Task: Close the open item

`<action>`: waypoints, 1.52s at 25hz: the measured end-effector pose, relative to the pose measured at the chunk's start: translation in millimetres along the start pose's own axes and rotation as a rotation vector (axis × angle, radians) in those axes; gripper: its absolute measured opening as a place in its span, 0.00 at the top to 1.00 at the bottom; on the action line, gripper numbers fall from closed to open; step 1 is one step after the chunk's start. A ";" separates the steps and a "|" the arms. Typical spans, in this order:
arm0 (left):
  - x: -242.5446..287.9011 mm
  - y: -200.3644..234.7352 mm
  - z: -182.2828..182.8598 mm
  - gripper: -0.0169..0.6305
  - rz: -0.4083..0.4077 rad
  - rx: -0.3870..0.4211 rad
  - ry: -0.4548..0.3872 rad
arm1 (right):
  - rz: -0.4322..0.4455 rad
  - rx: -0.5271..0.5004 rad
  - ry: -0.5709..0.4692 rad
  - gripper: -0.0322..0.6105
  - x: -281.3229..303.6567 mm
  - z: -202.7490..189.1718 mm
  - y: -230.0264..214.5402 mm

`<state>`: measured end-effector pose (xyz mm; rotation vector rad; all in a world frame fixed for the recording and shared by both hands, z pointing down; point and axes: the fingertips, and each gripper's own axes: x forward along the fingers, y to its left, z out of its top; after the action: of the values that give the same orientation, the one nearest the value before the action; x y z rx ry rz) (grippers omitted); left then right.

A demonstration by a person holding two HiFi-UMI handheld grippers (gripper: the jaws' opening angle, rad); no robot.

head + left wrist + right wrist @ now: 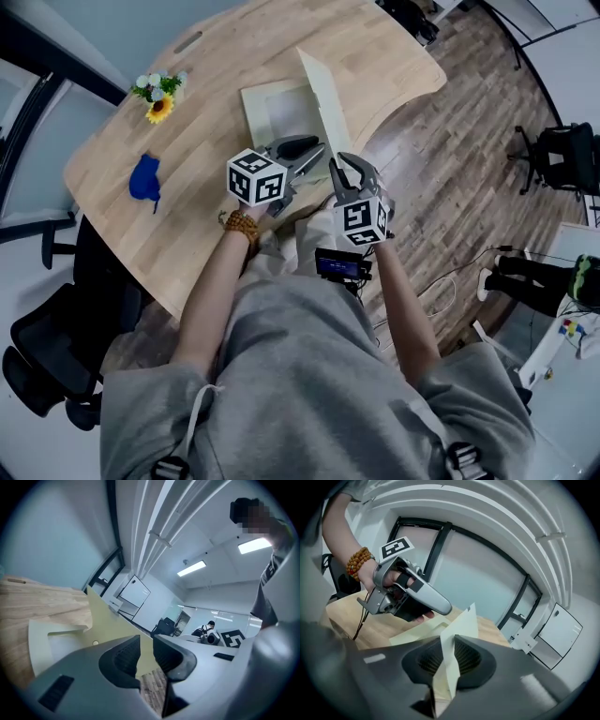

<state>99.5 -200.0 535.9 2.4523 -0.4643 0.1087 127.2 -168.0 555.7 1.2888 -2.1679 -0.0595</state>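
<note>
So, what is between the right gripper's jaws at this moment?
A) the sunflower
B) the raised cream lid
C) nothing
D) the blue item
B: the right gripper view shows the upright cream lid edge-on between the pads of the right gripper, which are closed against it.

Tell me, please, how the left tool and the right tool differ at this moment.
The right tool is closed on the edge of the raised lid, while the left tool has its jaws apart and presses on nothing. In the head view the right tool sits at the lid's near edge, while the left tool hangs to the left of it, near the base of the box. Both point toward that same pale box.
</note>
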 end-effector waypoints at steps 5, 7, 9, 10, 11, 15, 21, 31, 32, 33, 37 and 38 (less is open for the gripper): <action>-62.1 54.9 -36.2 0.85 0.177 -0.067 0.008 | -0.040 0.073 0.000 0.89 -3.8 -0.4 -6.3; -93.4 90.4 -72.9 0.85 0.334 -0.122 0.047 | -0.040 0.118 -0.010 0.89 -5.7 0.5 -8.8; -117.1 115.7 -107.8 0.85 0.448 -0.200 0.077 | -0.031 0.161 -0.024 0.90 -7.3 2.6 -11.9; -124.4 122.2 -124.0 0.85 0.475 -0.236 0.092 | -0.021 0.186 -0.030 0.90 -8.1 2.3 -12.9; -129.2 125.6 -138.6 0.84 0.490 -0.265 0.109 | -0.004 0.215 -0.035 0.90 -8.4 1.1 -13.1; -130.0 129.4 -172.7 0.75 0.511 -0.310 0.161 | 0.043 0.325 -0.048 0.90 -8.8 -2.3 -16.0; -112.6 137.6 -180.7 0.69 0.481 -0.344 0.185 | 0.060 0.418 -0.050 0.90 -9.8 -6.7 -19.5; -97.7 131.6 -182.4 0.69 0.456 -0.374 0.192 | 0.142 0.499 -0.043 0.89 -11.8 -6.5 -10.1; -97.8 131.6 -183.9 0.70 0.459 -0.384 0.190 | 0.153 0.502 -0.042 0.89 -12.1 -6.4 -8.2; -98.0 131.8 -184.2 0.70 0.461 -0.393 0.181 | 0.163 0.502 -0.042 0.89 -11.9 -6.2 -6.4; -100.0 129.8 -186.3 0.70 0.458 -0.405 0.165 | 0.202 0.505 -0.046 0.89 -10.5 -6.0 2.9; -100.7 128.7 -187.4 0.70 0.456 -0.408 0.164 | 0.213 0.513 -0.049 0.89 -10.4 -5.6 5.7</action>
<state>-33.7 -151.4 740.1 1.8894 -0.8720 0.3635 129.1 -155.1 557.2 1.3144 -2.4423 0.5910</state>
